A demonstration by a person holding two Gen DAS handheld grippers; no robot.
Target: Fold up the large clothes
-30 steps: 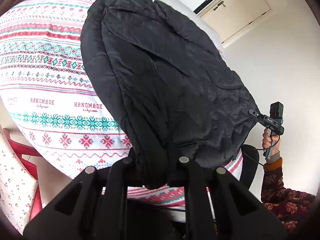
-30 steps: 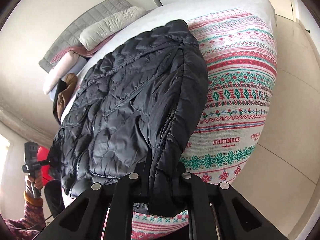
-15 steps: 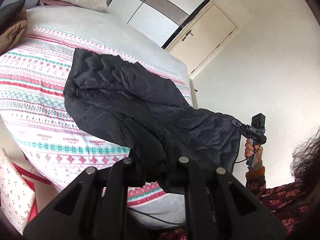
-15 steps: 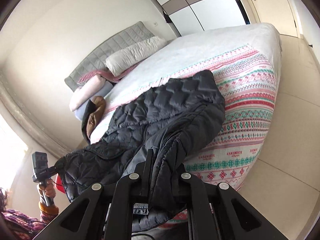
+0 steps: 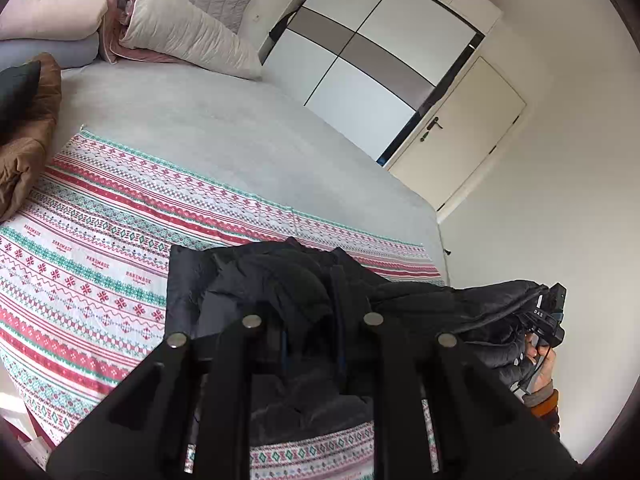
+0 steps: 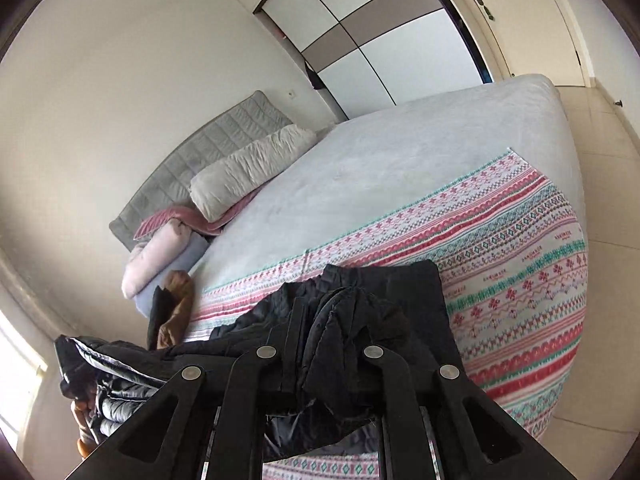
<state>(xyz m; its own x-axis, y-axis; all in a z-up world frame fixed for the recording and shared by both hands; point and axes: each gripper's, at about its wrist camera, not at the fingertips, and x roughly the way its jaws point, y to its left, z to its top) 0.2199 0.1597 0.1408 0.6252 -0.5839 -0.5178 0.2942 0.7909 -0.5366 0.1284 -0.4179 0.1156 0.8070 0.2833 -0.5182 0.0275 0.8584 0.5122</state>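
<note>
The black quilted jacket [image 5: 280,280] is held up off the bed [image 5: 240,152], gathered in loose bunches between the two grippers, with only its far edge lying on the patterned blanket [image 5: 88,240] near the foot of the bed. The left gripper [image 5: 308,344] is closed down on a thick fold of the jacket, fabric packed between its fingers. The right gripper [image 6: 320,360] is likewise clamped on a bunched fold; in the left wrist view it appears at the far right [image 5: 548,316], in the person's right hand [image 5: 540,364], with the jacket stretched towards it. No flat panel, tucked sleeve or stacked layer can be seen, so the fold proper is judged as hardly begun: the garment is gripped and raised, not arranged. Remaining, on this evidence: spread the jacket flat on the blanket, bring the sleeves in, and fold the body over. A brown garment [image 6: 176,308] lies by the pillows [image 6: 248,168], untouched; whether it is also due for folding cannot be told.
</note>
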